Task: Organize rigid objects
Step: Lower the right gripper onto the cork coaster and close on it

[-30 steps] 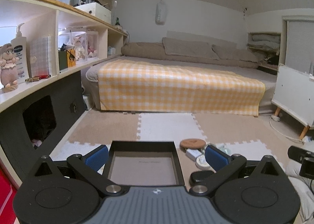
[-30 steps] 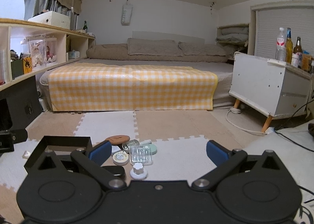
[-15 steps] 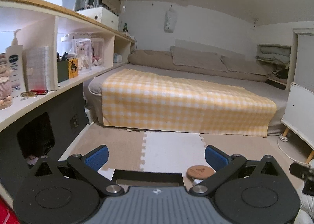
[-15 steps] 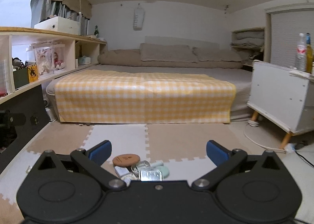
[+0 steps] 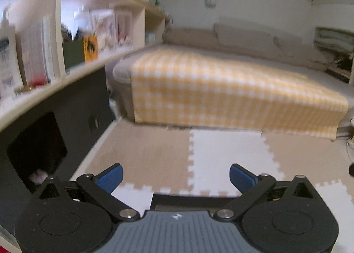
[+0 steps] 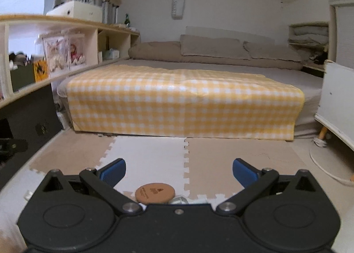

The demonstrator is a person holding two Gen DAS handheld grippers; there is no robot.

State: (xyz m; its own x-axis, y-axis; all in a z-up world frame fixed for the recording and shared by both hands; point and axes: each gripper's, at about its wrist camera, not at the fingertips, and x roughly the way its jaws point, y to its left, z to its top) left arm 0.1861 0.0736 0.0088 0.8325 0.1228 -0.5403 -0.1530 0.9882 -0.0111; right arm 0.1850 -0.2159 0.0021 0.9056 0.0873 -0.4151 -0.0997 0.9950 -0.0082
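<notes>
- A round, flat cork-brown disc (image 6: 155, 193) with a small printed mark lies on the foam floor mat (image 6: 152, 160), partly hidden behind the right gripper (image 6: 178, 172) body.
- Right gripper: blue ribbed pads spread wide, nothing between them.
- Left gripper (image 5: 176, 176): equally apart, empty, above interlocking beige and white tiles.
- A yellow gingham bedcover (image 6: 183, 100) lies beyond.

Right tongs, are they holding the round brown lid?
No, the right tongs are wide open with nothing between them, and the lid lies on the floor mat below.
</notes>
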